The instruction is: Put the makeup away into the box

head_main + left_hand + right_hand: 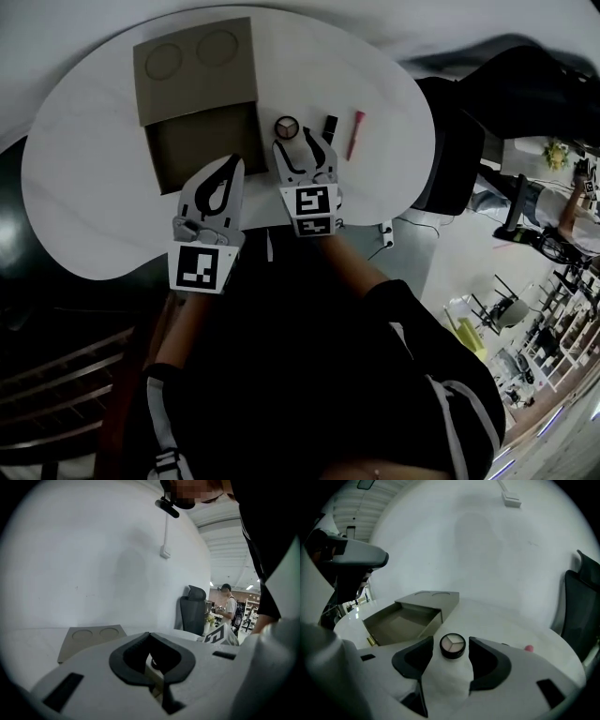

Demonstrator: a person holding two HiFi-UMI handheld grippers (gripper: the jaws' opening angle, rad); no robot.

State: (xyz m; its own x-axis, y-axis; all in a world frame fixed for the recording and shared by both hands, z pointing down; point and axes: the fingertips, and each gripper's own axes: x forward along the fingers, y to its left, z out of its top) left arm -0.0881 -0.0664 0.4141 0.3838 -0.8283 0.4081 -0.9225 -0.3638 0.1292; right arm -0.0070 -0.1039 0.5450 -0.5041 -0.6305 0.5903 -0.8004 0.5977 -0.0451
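Box [197,75] matt cardboard; table [94,178] smooth, glossy white.

- The round pot [453,645] sits on the table [84,187], just ahead of the fingers of the right gripper [298,142].
- The box [202,150] lies left of those fingers, ahead of the left gripper [230,167].
- The small tube [330,124] and the stick [356,134] lie to their right.

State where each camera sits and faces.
Head view: on the person's head, facing down at the table and box; left claw, right claw and dark sleeves show.
Left gripper view: on the left claw, facing across the table to the wall; its shut jaws show.
Right gripper view: on the right claw, facing the compact between its open jaws.
Shared by head and right gripper views: compact, box.
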